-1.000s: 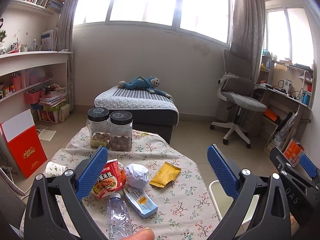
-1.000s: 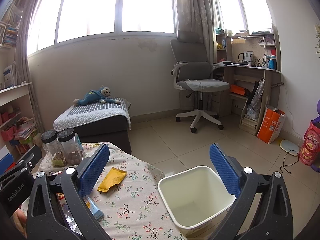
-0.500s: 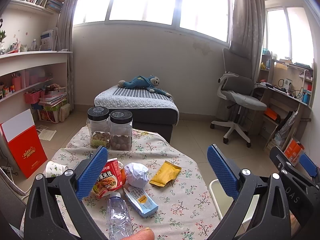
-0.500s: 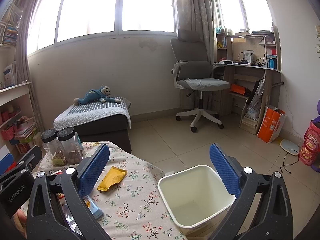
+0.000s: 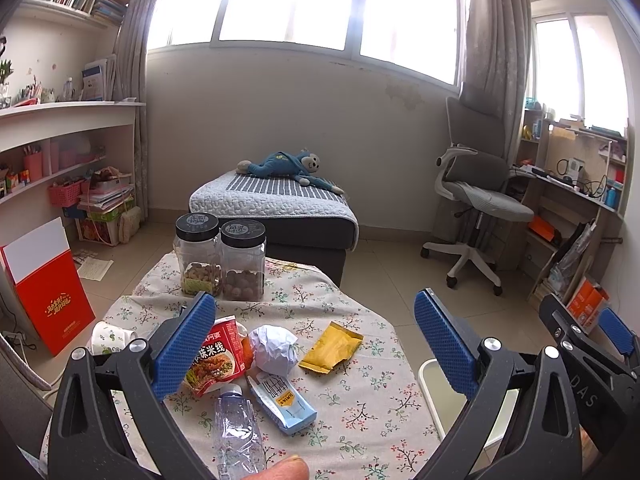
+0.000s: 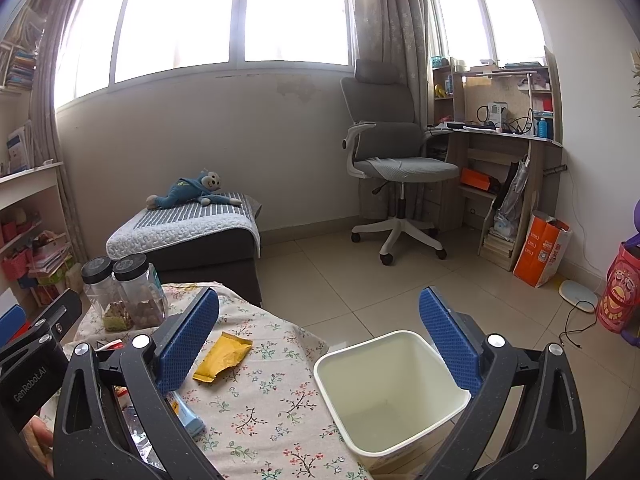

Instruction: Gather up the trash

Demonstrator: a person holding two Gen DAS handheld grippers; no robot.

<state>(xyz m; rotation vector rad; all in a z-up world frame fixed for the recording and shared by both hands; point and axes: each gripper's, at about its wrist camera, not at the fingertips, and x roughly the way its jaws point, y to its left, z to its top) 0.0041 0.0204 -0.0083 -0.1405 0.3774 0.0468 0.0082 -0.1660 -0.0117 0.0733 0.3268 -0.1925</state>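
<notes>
Both grippers' fingers [image 5: 186,344] spread, empty; table [image 5: 360,392] holds two jars [image 5: 220,256] (perhaps six trash pieces).

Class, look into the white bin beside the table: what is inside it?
The white bin shows bare inner walls and a bare floor; no trash is visible. The right gripper finger hides one corner of its rim.
</notes>
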